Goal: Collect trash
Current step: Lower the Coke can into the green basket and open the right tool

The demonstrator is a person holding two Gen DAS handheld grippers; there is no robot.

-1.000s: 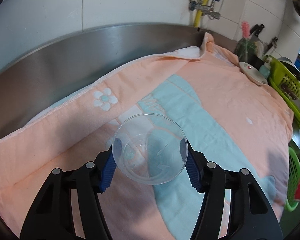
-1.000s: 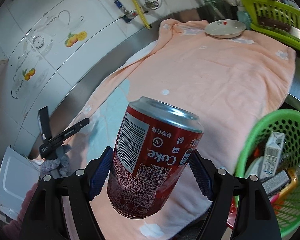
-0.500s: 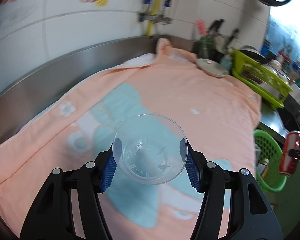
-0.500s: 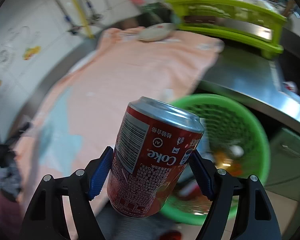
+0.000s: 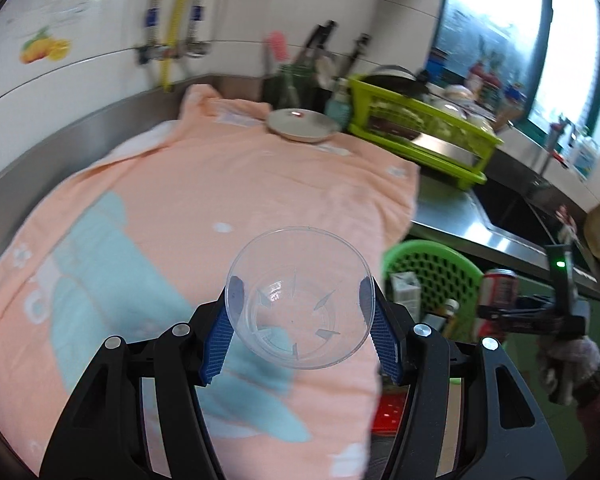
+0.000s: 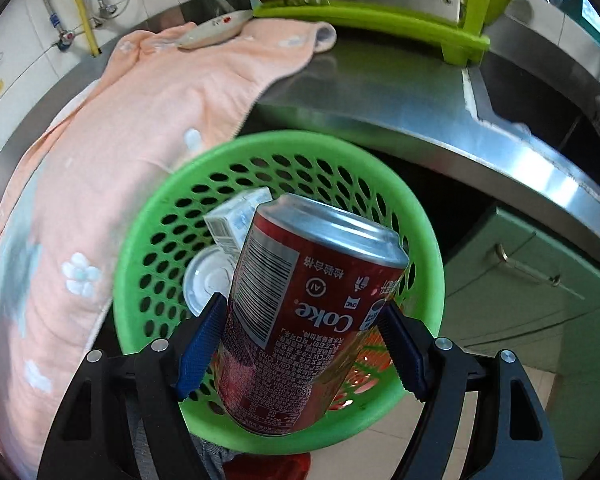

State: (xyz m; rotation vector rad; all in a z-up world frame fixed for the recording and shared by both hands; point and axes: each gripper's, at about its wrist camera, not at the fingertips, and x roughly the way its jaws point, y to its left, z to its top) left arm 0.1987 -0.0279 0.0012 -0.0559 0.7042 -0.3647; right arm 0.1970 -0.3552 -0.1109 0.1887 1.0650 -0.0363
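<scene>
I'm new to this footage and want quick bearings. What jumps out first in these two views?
The red Coke can, clamped in the right gripper, fills the right view, held over the green basket that already holds a small carton. In the left view, the left gripper pinches a clear plastic cup above the peach towel covering the counter.

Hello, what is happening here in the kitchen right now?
A person is collecting trash with two tools. The right hand-held gripper holds a red Coke can above the green basket, which already contains a small carton. The left hand-held gripper holds a clear plastic cup over the peach towel.
</scene>
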